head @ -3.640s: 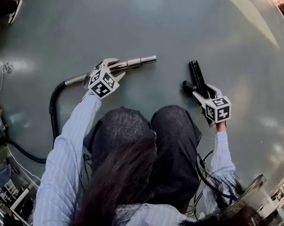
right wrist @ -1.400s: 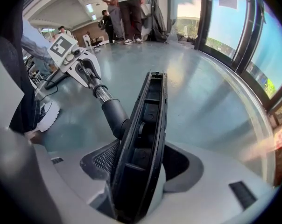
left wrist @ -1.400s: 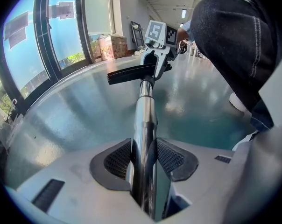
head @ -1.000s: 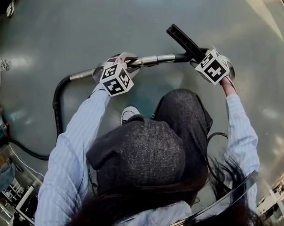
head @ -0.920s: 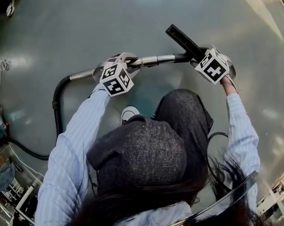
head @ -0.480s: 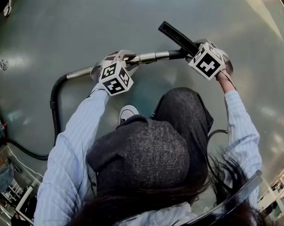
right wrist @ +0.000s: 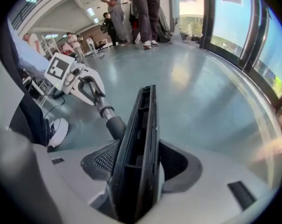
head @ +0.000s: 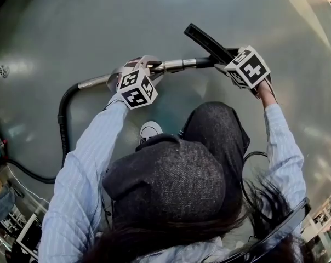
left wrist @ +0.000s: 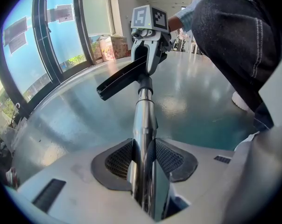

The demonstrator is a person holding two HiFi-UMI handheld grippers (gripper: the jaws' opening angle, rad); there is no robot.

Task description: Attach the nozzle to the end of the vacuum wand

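The chrome vacuum wand (head: 179,64) runs left to right above the floor, its black hose (head: 63,119) trailing off to the left. My left gripper (head: 149,67) grips the wand (left wrist: 143,125) mid-length; its jaws are closing, both pads pressing on the tube. My right gripper (head: 226,59) is shut on the long black nozzle (head: 206,39), which slants up and to the left. The nozzle's round collar (right wrist: 115,125) sits over the wand's tip (right wrist: 103,107). In the left gripper view the nozzle (left wrist: 122,80) juts left from the wand's far end, under the right gripper (left wrist: 148,55).
The person's knees and a white shoe (head: 150,130) are just below the wand. Cables and gear (head: 1,147) lie at the left edge. Tall windows (left wrist: 61,27) and bags (left wrist: 110,48) line one side; several people (right wrist: 143,13) stand far back.
The wand and nozzle, which lay apart on the floor, are now held up and joined end to end. Over the last second the right gripper rolled and the nozzle shifted slightly left.
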